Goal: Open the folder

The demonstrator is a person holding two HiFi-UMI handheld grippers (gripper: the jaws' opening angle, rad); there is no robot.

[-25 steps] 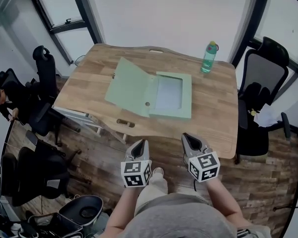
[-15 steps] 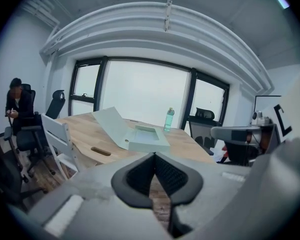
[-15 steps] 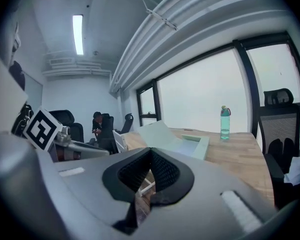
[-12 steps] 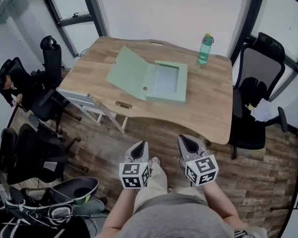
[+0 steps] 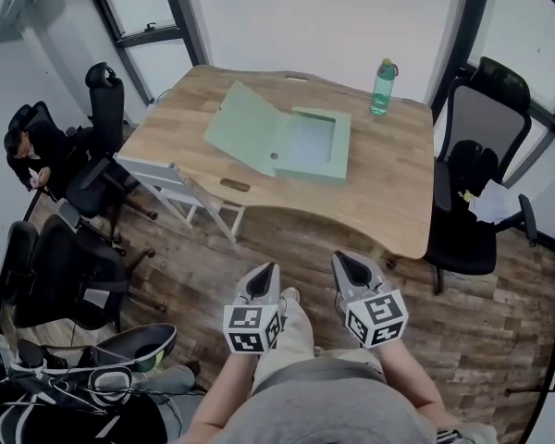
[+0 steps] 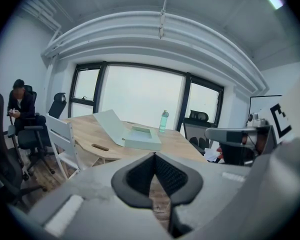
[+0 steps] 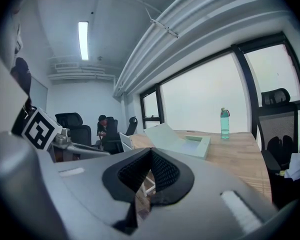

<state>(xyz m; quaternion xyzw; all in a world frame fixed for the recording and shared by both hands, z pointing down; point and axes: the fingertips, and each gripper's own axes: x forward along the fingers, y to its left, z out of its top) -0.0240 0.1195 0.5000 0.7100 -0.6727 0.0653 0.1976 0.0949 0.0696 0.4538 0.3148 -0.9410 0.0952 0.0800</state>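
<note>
Left tongs [image 5: 265, 273], right tongs [image 5: 343, 263], closed, seemingly near-level

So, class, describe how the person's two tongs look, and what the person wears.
The left tongs and right tongs match: grey shells tapering to a point, with black ribbed pads inside. Each carries a white cube with black square markers at the back. The person wears a grey top and light trousers; no sleeves reach the forearms.
</note>
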